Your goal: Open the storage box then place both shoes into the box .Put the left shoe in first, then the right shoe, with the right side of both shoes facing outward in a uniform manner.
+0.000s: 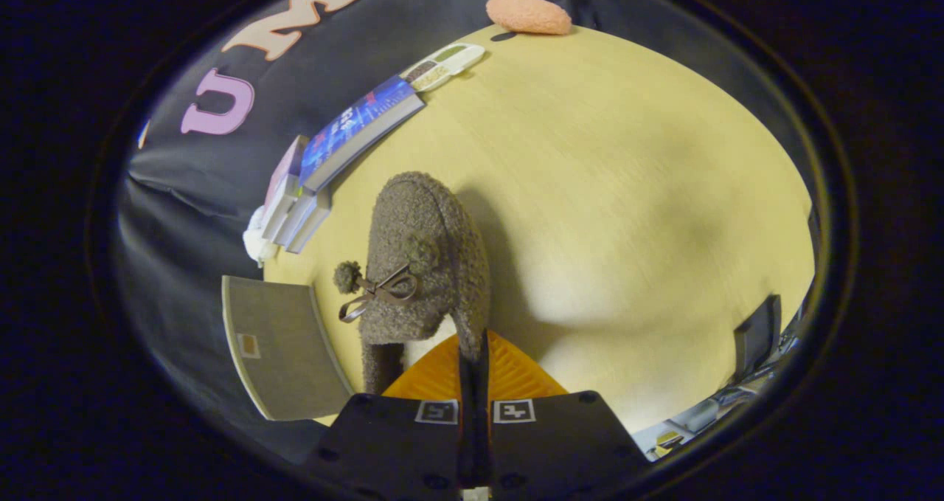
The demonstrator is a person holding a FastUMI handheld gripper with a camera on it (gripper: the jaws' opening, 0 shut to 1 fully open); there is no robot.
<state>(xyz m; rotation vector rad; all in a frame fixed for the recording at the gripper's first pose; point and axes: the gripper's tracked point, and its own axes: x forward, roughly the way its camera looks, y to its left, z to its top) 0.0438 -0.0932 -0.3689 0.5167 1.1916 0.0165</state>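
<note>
Gripper with orange fingers pressed together on the rear edge of a fuzzy grey-brown slipper, slipper with pompom bow hanging over the pale wooden table, grey storage box just beside it, books beyond, pink slipper at the far edge

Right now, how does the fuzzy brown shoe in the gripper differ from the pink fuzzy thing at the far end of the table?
The brown shoe is grey-brown with pompoms and a bow; the pink thing is plain salmon pink. The shoe is pinched by its rim in the gripper, while the pink thing lies flat at the table's far edge. Both look fuzzy.
</note>
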